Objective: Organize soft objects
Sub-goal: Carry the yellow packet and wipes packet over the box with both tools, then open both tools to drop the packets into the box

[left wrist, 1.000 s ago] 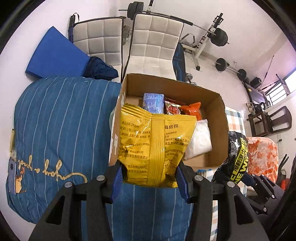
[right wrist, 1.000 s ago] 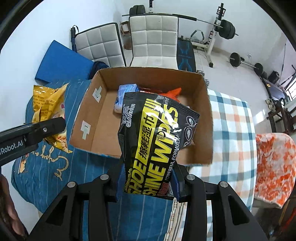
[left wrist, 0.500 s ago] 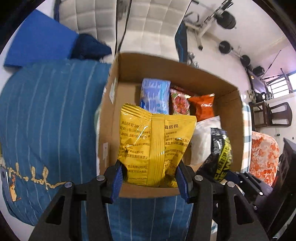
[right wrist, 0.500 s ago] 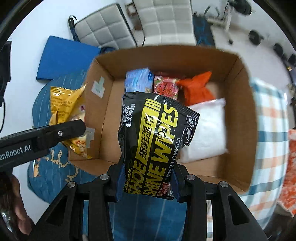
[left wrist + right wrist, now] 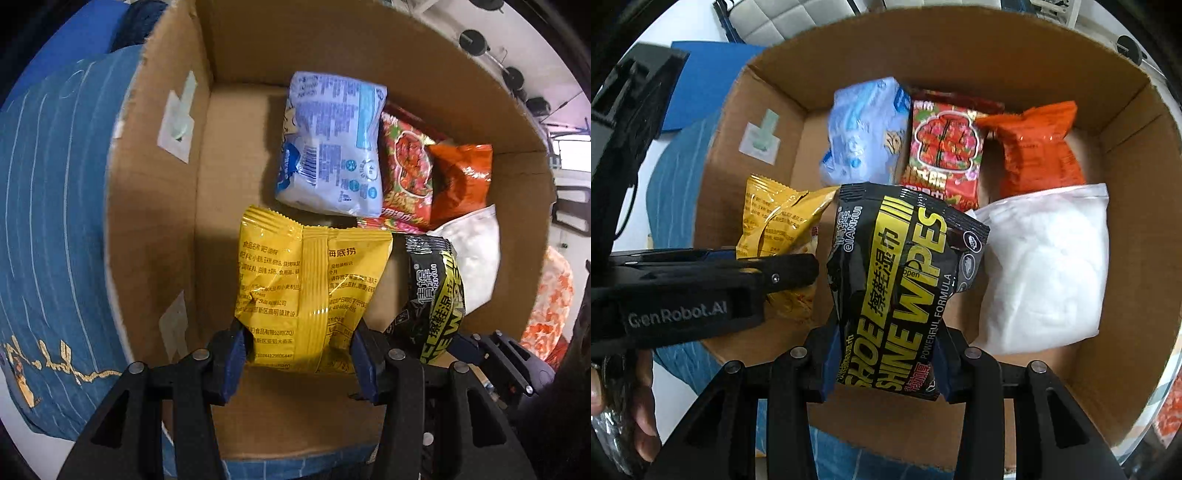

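My left gripper [image 5: 300, 363] is shut on a yellow snack bag [image 5: 310, 291] and holds it inside the open cardboard box [image 5: 155, 206], over the bare near-left floor. My right gripper [image 5: 884, 373] is shut on a black shoe-wipes pack [image 5: 897, 284] and holds it inside the same box [image 5: 1126, 332], just right of the yellow bag [image 5: 775, 221]. The wipes pack also shows in the left wrist view [image 5: 434, 295].
In the box lie a light blue bag [image 5: 332, 147], a red printed bag [image 5: 404, 166], an orange bag [image 5: 461, 181] and a white pouch [image 5: 476, 266]. The box stands on a blue striped cover [image 5: 48, 221]. The left gripper's body [image 5: 683, 288] crosses the right wrist view.
Both grippers have moved forward and down from outside the box's near edge into the box, each still holding its pack. The box now fills both views.
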The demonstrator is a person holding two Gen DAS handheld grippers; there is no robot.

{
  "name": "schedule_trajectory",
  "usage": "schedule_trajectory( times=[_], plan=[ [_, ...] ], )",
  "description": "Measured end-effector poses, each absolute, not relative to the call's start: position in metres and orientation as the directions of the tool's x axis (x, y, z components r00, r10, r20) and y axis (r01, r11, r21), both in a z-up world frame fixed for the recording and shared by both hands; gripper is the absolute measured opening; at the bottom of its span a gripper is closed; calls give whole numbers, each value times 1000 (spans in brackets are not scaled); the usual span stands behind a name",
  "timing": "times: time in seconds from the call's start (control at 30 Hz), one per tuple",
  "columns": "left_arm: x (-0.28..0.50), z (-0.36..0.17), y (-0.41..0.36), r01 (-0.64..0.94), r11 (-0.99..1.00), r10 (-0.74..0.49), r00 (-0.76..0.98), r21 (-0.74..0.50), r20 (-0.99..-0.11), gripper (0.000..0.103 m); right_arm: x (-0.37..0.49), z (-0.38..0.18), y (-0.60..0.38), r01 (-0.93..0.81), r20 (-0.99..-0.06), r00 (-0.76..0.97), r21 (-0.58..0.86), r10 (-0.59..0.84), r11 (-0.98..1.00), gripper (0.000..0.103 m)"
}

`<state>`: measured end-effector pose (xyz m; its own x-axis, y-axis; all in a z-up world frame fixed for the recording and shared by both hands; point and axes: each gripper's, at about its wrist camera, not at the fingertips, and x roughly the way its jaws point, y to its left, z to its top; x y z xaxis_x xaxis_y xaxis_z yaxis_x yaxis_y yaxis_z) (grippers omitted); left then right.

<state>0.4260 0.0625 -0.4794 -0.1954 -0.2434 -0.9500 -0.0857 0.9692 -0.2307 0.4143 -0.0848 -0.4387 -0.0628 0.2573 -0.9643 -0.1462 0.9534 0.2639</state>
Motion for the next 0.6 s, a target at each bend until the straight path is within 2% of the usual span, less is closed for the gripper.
schedule_trajectory(
  times=[0.53, 0.6],
  plan=[
    [424, -486, 52, -92, 976, -213, -233, -197, -949, 48, 427, -453, -79, -154, -979, -88, 195, 183, 969, 53],
    [422, -482, 51, -97, 977, -208, -234, -191, -950, 53, 427, -452, -82, -147, -981, -84, 184, 173, 972, 56]
  ],
)
